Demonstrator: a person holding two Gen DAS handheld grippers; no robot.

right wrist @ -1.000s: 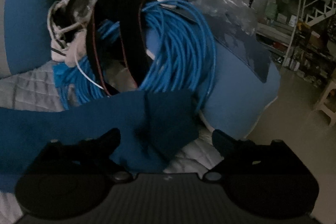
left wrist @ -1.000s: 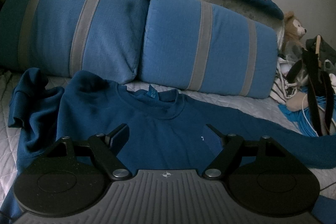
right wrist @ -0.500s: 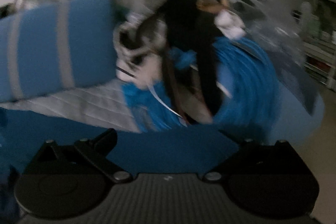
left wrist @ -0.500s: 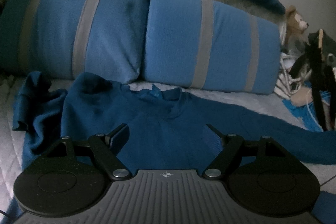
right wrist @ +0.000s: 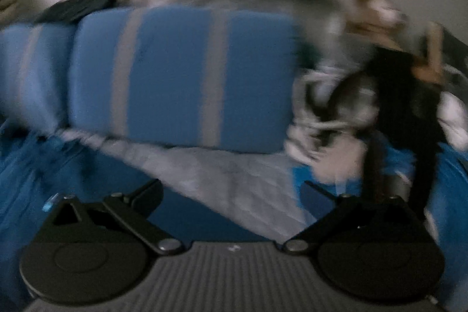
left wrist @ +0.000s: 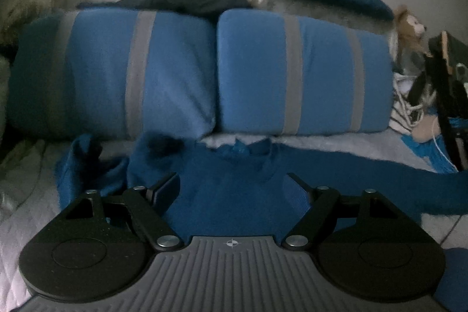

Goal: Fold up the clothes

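Quilted bed cover (left wrist: 336,145) carries two blue grey-striped pillows (left wrist: 301,72) at the far side. Blue sweater (left wrist: 228,195) is spread flat just near of them, collar far. Left gripper (left wrist: 232,189) is seen apart above its chest. Right gripper (right wrist: 231,195), blurred, is likewise apart, nothing clamped.

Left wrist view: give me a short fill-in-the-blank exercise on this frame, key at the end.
1. The blue sweater lies on the ____.
2. Behind it stand ____ blue pillows with grey stripes.
3. The left gripper's jaws stand ____, nothing clamped.
4. The teddy bear sits at the picture's ____ edge.

Missing words: bed; two; open; right
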